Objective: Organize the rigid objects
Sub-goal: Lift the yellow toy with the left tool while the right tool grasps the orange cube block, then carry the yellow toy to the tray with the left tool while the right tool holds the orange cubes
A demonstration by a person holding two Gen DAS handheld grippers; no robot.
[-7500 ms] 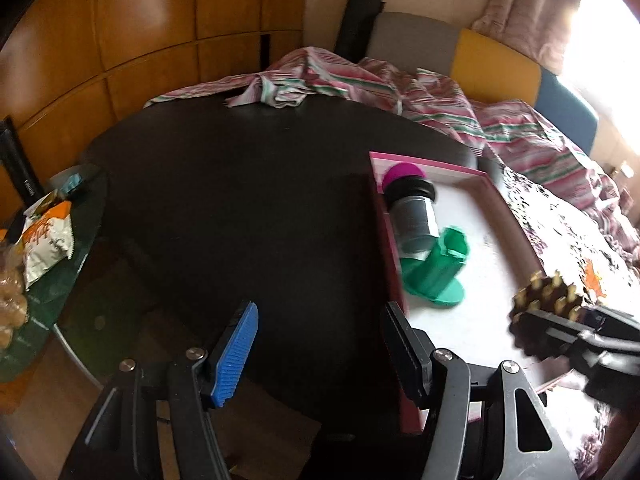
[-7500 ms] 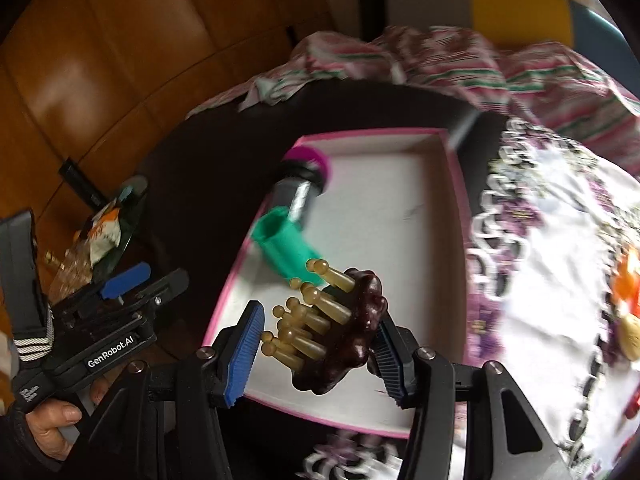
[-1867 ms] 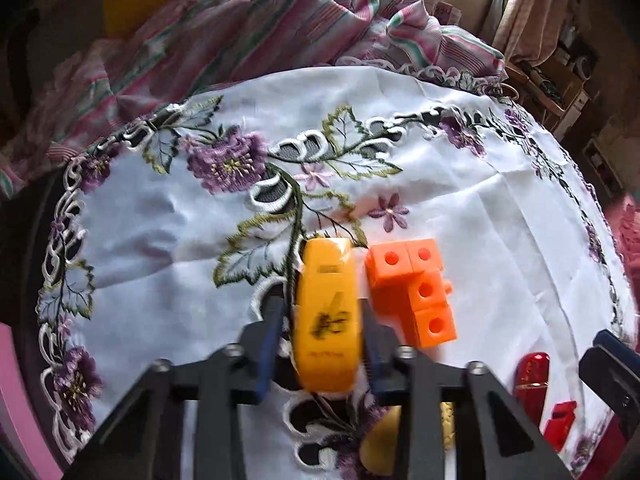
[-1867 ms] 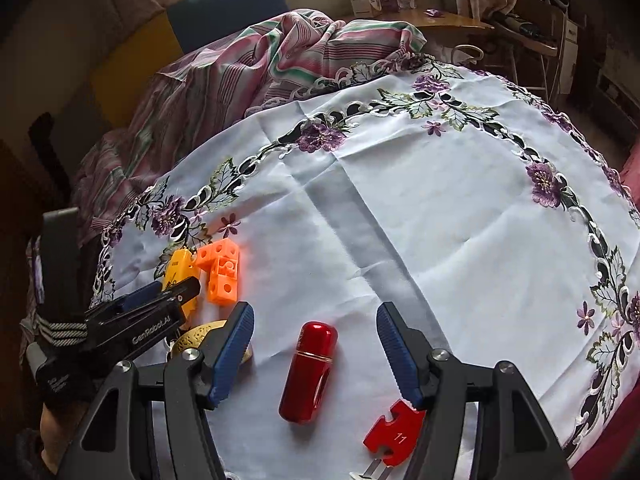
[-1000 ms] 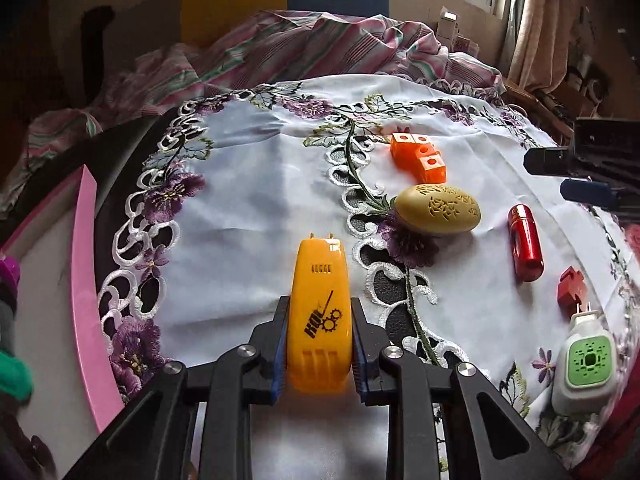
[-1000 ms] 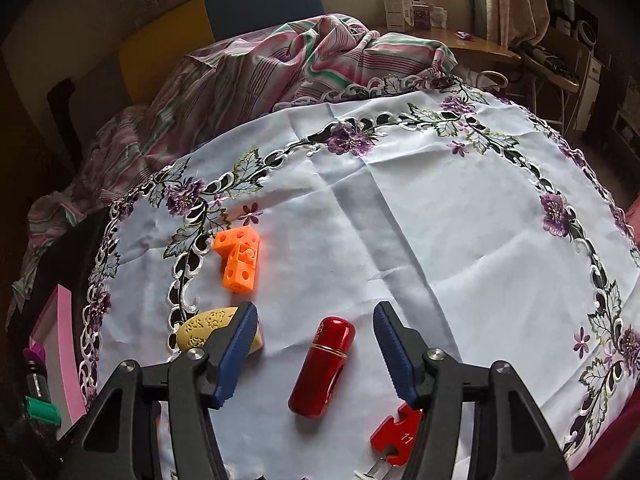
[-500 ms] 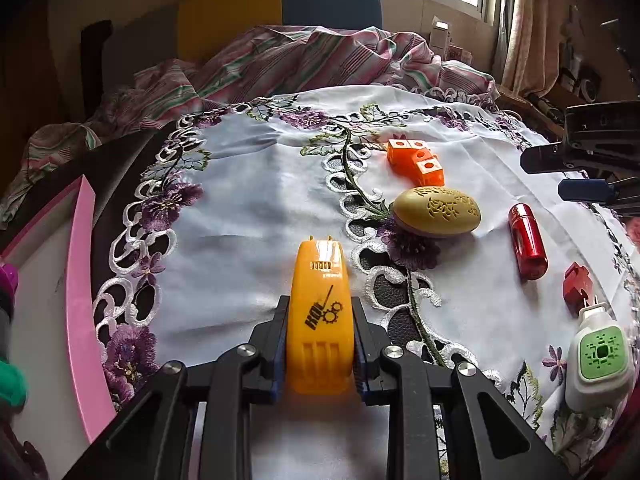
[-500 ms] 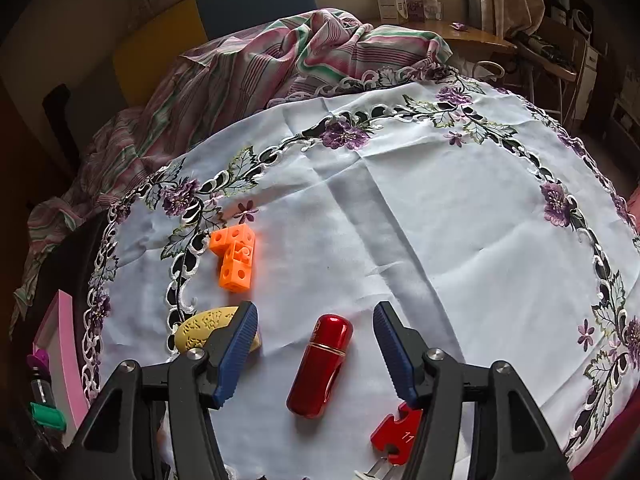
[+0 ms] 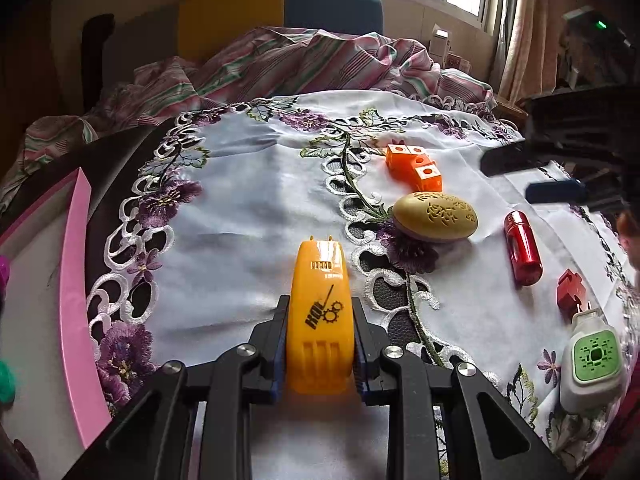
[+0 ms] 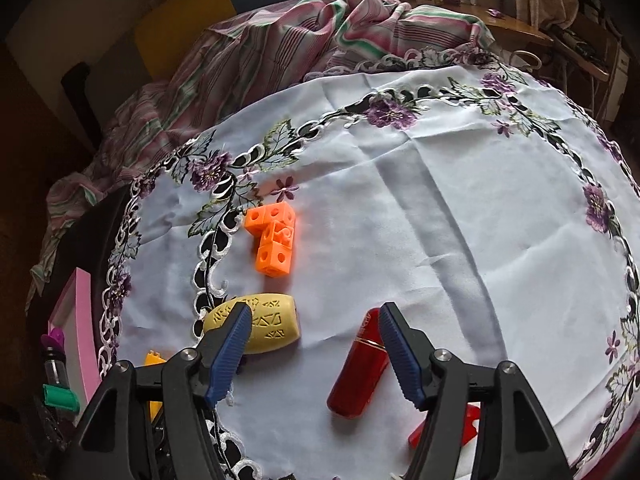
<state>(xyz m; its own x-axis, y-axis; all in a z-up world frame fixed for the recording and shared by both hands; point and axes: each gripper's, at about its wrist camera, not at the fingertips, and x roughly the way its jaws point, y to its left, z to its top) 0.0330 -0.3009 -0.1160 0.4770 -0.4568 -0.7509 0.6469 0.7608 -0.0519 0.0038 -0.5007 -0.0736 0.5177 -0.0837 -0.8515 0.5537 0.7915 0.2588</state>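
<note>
My left gripper [image 9: 320,332] is shut on a long orange plastic tool [image 9: 320,312] with a black gear logo, held above the embroidered white tablecloth [image 9: 248,200]. My right gripper [image 10: 314,344] is open and empty, low over the cloth between a yellow carved oval [image 10: 260,326] and a red cylinder [image 10: 360,376]; it also shows at the right of the left wrist view [image 9: 556,188]. Orange linked cubes [image 10: 274,242] lie beyond it. The pink-rimmed tray [image 9: 76,280] lies at the left, holding a small bottle [image 10: 54,364] and a green piece [image 10: 60,397].
A red flat piece [image 9: 571,294] and a white and green plug-in device [image 9: 592,364] lie at the cloth's near right. Striped pink bedding [image 9: 300,64] is heaped behind the table. A yellow and blue chair back [image 9: 280,12] stands beyond it.
My left gripper has lifted the orange tool off the cloth and drawn it back toward the tray side. My right gripper has dropped lower and nearer to the yellow oval and the red cylinder.
</note>
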